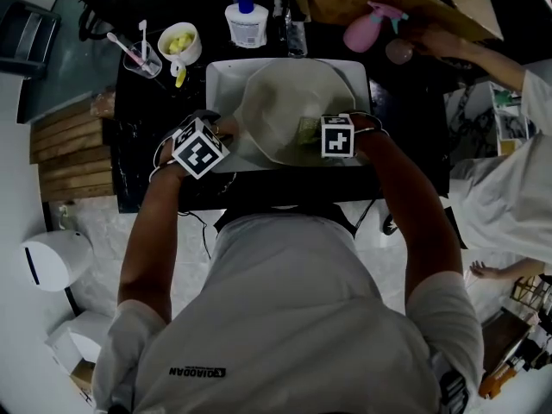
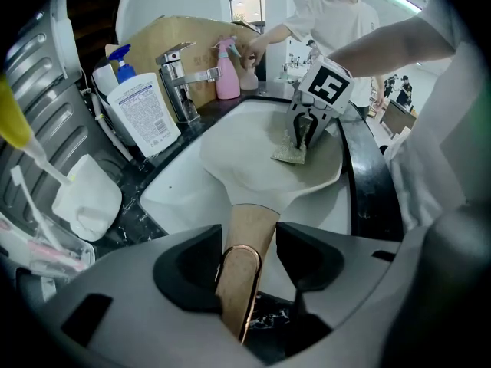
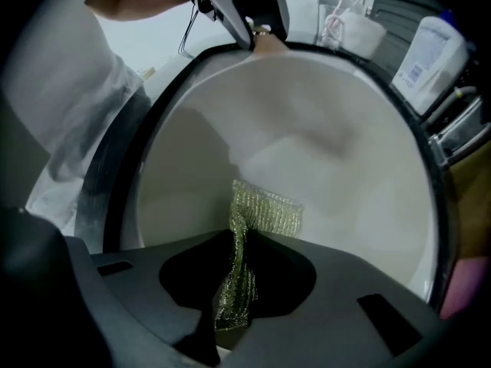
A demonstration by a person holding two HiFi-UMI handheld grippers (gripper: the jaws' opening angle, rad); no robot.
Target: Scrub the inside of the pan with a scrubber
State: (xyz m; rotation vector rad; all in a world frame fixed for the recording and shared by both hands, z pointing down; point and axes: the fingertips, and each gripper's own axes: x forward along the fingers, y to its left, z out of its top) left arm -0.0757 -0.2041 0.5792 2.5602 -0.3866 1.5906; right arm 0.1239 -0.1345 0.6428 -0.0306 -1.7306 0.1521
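Note:
A cream pan (image 1: 285,102) lies tilted in the white sink (image 1: 221,76). Its tan handle (image 2: 244,240) runs between the jaws of my left gripper (image 2: 244,263), which is shut on it at the pan's left side (image 1: 220,132). My right gripper (image 3: 236,286) is shut on a green-gold mesh scrubber (image 3: 261,215). The scrubber is pressed against the pan's inner wall (image 3: 322,144) near the right rim. In the left gripper view the scrubber (image 2: 291,152) hangs under the right gripper (image 2: 307,129) inside the pan (image 2: 253,163).
Behind the sink stand a chrome faucet (image 2: 181,79), a white pump bottle (image 2: 143,112) and a pink spray bottle (image 2: 228,71). A cup of toothbrushes (image 1: 142,57) and a bowl (image 1: 179,43) sit back left. Another person's hand (image 1: 431,40) reaches in at the right.

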